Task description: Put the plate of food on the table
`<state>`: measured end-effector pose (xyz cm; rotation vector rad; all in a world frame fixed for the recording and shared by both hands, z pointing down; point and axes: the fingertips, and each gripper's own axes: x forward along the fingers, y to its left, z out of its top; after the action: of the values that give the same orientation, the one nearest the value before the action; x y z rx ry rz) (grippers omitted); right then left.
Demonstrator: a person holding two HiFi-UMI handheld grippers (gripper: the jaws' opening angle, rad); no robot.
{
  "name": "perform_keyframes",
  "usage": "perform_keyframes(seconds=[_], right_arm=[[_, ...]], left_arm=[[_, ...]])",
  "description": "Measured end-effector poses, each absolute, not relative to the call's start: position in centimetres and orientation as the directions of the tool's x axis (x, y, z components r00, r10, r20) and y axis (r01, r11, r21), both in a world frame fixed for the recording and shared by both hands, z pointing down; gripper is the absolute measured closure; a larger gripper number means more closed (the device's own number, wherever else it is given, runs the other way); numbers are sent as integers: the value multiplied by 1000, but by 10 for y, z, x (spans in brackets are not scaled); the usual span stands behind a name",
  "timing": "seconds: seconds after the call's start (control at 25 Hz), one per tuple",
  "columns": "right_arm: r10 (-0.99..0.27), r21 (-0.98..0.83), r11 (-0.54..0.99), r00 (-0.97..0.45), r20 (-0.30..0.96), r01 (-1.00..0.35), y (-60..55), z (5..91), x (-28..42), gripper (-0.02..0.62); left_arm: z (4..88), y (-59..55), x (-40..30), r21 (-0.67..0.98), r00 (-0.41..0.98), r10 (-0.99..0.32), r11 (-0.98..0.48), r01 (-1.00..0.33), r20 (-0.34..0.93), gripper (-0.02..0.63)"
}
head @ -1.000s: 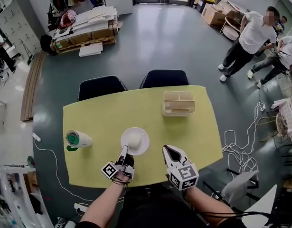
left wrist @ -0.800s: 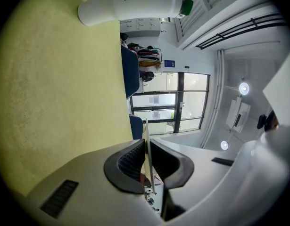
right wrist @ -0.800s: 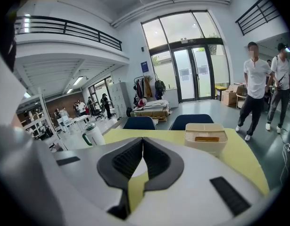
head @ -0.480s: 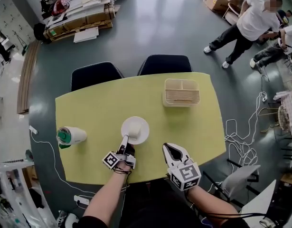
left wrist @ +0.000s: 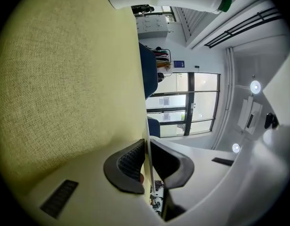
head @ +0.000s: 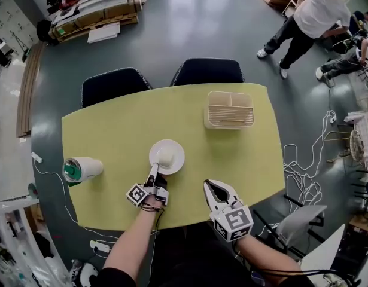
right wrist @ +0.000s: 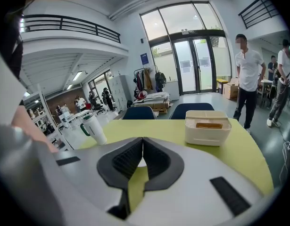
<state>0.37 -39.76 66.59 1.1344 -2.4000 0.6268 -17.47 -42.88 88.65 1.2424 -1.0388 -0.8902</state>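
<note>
While left claw (head: pixel 155 173) pinches plate (head: pixel 178 152) rim, right claw (head: pixel 214 191) closed, empty.

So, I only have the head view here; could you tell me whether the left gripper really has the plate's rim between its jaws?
Observer: Yes, the left gripper is shut on the thin rim of the plate.
Operator: Thanks. Is the right gripper carrying anything?
Observer: No, the right gripper is shut and empty.
Operator: And is the tumbler upright?
Observer: Yes, the tumbler stands upright on the table.
</note>
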Motion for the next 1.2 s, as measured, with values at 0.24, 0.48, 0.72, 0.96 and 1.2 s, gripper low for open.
perform_keyframes(seconds=[0.24, 0.48, 0.72, 0.96, 1.2], right_arm=[[-600, -229, 561, -582, 549, -795, -397, 675, 5, 583], [-595, -240, 564, -590, 545, -790, -398, 677, 2, 583], [-597, -245, 568, -598, 534, -786, -398, 673, 2, 583], [-597, -249, 566, -599, 534, -786, -395, 671, 6, 583], [-597, -249, 566, -599, 533, -786, -391, 673, 8, 583]], left_arm=[[899, -430, -172, 986, 303, -938, 165, -33, 167, 574], [913, -430, -176, 954, 275, -914, 280, -103, 298, 569], [915, -429, -179, 919, 230, -890, 371, -133, 393, 562], [909, -427, -183, 873, 172, -866, 427, -236, 470, 509], [902, -428, -193, 781, 105, -841, 438, -445, 531, 477]])
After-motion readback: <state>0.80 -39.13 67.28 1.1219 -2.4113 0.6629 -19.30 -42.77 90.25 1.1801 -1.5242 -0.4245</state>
